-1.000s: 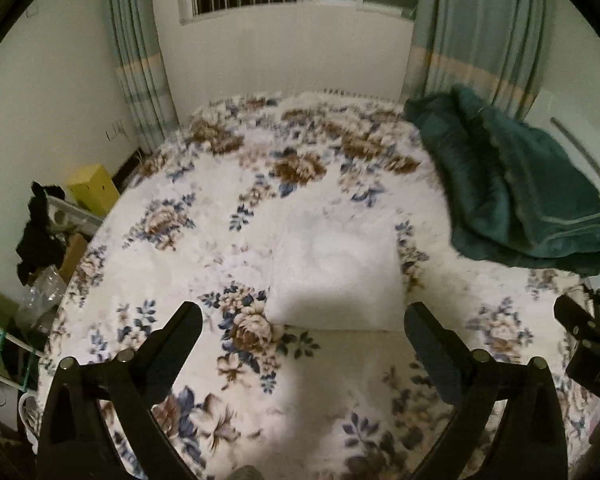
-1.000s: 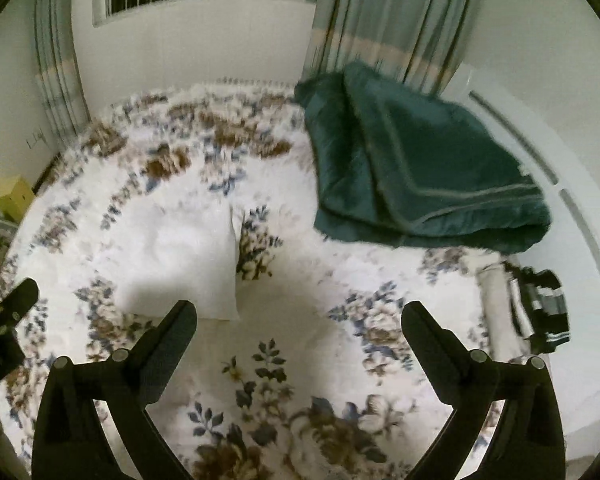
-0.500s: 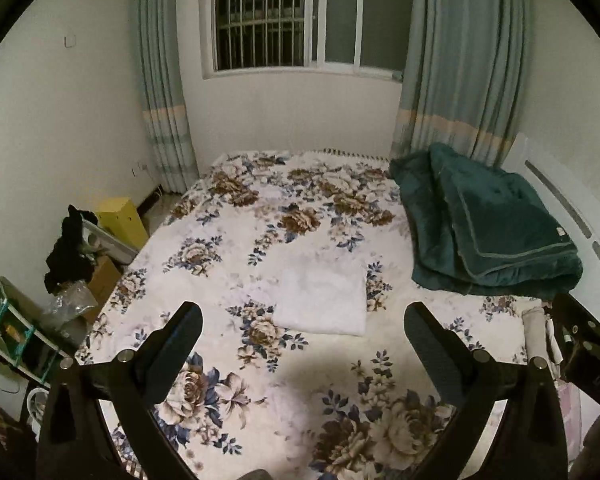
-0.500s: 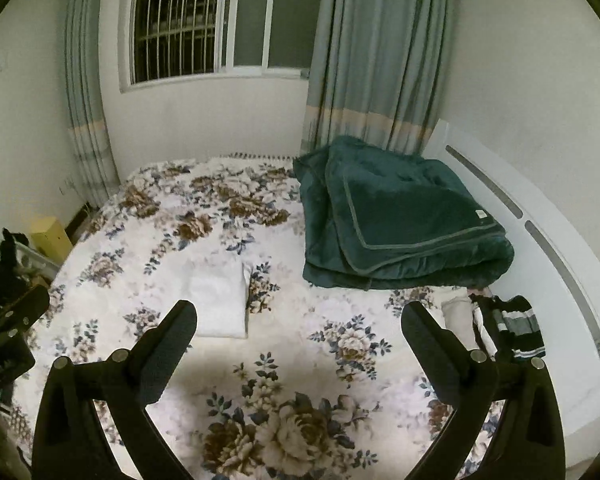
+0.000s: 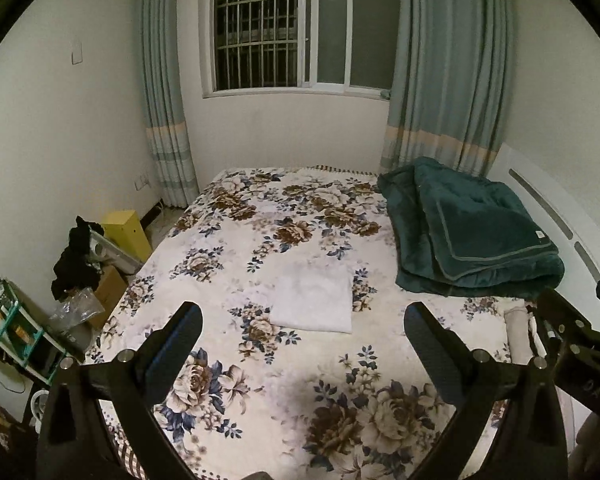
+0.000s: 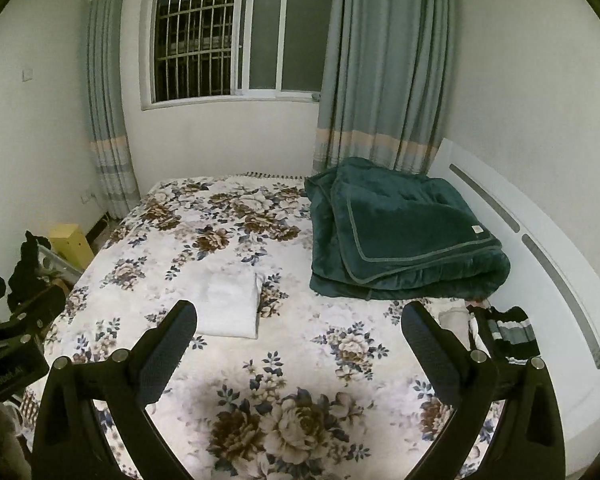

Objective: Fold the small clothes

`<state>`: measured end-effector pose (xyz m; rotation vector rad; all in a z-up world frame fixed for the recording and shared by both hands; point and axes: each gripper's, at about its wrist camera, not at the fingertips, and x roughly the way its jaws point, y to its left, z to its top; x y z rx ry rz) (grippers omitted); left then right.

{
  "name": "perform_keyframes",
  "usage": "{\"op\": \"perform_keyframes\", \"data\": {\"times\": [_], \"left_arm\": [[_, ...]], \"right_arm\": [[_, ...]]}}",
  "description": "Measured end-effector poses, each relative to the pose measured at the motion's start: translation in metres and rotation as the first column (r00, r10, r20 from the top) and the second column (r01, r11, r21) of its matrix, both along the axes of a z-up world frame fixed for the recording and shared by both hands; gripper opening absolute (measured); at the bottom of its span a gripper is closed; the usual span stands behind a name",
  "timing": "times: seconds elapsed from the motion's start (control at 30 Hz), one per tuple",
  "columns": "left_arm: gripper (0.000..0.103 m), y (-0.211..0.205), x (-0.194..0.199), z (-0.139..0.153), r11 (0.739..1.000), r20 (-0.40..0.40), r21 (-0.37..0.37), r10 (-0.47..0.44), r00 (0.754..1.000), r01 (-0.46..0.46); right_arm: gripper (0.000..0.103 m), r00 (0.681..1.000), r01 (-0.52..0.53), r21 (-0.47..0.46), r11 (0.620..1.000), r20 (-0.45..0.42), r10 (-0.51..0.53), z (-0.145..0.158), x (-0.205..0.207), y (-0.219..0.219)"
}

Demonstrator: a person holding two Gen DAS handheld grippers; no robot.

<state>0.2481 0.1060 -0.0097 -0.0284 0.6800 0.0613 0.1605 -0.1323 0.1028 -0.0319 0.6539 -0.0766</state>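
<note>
Folded white cloth [image 5: 312, 300] is what we are working with, and it lies flat as a neat rectangle near the middle of the floral bedspread [image 5: 260, 380], well apart from both of our tools. We hold the left gripper [image 5: 302, 342] raised above the near end of the bed with its jaws spread wide and nothing between them; the right gripper [image 6: 298, 340] is likewise released and empty. From the left wrist view the cloth sits almost straight ahead, centred between the fingers; from the right wrist view [image 6: 230, 304] it lies ahead and off to the left, so we judge the left hand to be the better lined up. Its long axis seems to run away from us toward the window, with a short folded edge facing us. That piece looks finished to us. More garments [image 6: 500, 330], one striped, lie bunched at the right edge of the bed beside the green blanket [image 6: 400, 236], closer to our right hand, which would probably reach them first.
</note>
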Motion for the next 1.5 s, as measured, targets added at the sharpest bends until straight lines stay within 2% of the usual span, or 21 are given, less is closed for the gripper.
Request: {"op": "perform_keyframes", "data": {"times": [0.17,0.93,1.5], "left_arm": [[0.103,-0.001,-0.011,0.007,1.0,0.028,0.016,0.013,1.0,-0.013],[0.103,-0.008,-0.021,0.012,1.0,0.04,0.014,0.013,0.999,-0.013],[0.103,-0.011,-0.026,0.031,1.0,0.073,0.013,0.016,0.997,-0.017]], "right_arm": [[0.103,1.0,-0.016,0.009,1.0,0.005,0.016,0.006,-0.009,0.0],[0.103,0.999,-0.047,0.017,0.999,0.0,0.047,0.005,-0.013,0.004],[0.103,0.998,-0.058,0.027,0.998,0.022,0.057,0.012,-0.007,0.0]]}}
